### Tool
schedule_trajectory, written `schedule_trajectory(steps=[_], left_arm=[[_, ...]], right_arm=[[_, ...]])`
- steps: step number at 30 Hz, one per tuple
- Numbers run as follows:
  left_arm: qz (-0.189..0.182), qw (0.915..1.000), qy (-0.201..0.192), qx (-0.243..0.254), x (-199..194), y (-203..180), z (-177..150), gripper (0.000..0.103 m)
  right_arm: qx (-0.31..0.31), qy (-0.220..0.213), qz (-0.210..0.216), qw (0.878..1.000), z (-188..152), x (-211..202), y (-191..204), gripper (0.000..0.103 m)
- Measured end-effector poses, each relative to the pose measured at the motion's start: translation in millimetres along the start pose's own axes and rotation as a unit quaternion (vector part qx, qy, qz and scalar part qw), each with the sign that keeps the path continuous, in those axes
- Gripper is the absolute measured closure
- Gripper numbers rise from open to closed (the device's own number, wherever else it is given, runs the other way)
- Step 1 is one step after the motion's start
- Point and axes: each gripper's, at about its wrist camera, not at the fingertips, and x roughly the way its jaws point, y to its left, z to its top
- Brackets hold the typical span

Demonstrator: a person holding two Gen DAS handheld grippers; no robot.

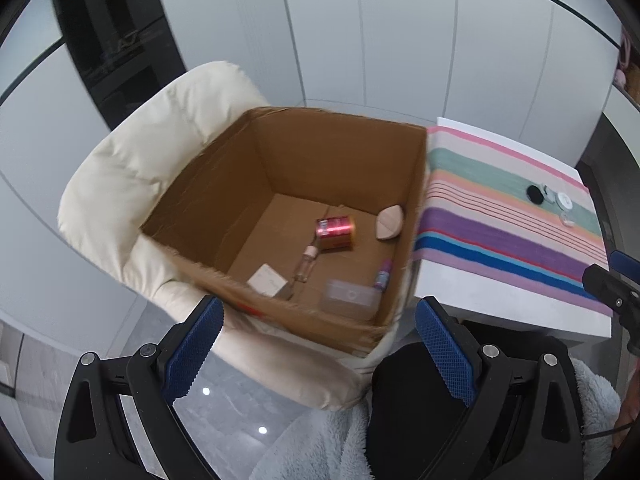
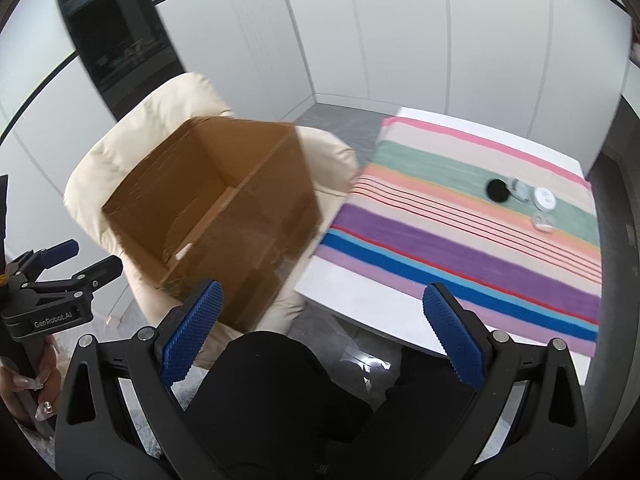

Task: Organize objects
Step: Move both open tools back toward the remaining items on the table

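Left wrist view: open cardboard box [image 1: 304, 184] sits on a cream padded chair [image 1: 132, 184], its right wall just beside the edge of a white table [image 1: 500, 304]. On the box floor lie a red can [image 1: 335, 227] on its side, a small clear bottle [image 1: 306, 264] below it, a white card box [image 1: 267, 279] at the near-left, a clear flat case [image 1: 349, 295] at the near wall, a small purple-capped tube [image 1: 383, 275] by the right wall, and a beige rounded piece [image 1: 390, 222] in the far-right corner.

Striped cloth [image 1: 512, 208] covers most of the table. Far on it, grouped close together: a black disc [image 1: 535, 194], a white round lid [image 1: 564, 200], and two small clear items, too blurred to name. Nothing stands between the grippers and this group.

Room: pale wall panels [image 1: 400, 32], a dark cabinet [image 1: 116, 36] at far left, glossy grey floor. A black-clothed knee and a fluffy pale garment fill the bottom of the frame.

Left gripper [image 1: 320, 348]: jaws spread wide, nothing between the blue pads, hovering over the near rim of the box. Right gripper [image 2: 324, 332]: likewise spread wide and empty, above the knee between chair and table, touching nothing. A hand [image 2: 28, 384] grips the left tool's handle in the right wrist view.
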Motion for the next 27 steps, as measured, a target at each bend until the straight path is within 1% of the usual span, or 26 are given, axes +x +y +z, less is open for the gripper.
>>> schedule_trajectory(steps=[5,9,15,17,20,23,27], left_arm=[[-0.016,0.9996,-0.001,0.025,4,-27,9,0.005],[-0.035,0.9983,0.006,0.046,9,-53,17,0.005],[-0.067,0.9956,0.014,0.064,15,-87,28,0.005],[-0.070,0.9946,0.015,0.076,18,-98,30,0.005],[-0.076,0.9925,0.024,0.093,23,-119,34,0.005],[-0.096,0.9899,0.039,0.096,33,-138,42,0.005],[-0.112,0.9870,0.044,0.106,48,-174,63,0.005]], right_arm=[[0.030,-0.002,-0.021,0.999,-3,-4,-36,0.001],[0.056,-0.001,-0.039,0.998,-7,-6,-66,0.001],[0.078,-0.001,-0.088,0.993,-13,-10,-108,0.001],[0.090,0.000,-0.099,0.991,-14,-10,-123,0.001],[0.107,0.004,-0.110,0.988,-17,-6,-145,0.001],[0.119,0.012,-0.122,0.985,-21,-1,-167,0.001],[0.132,0.020,-0.137,0.982,-23,11,-195,0.001]])
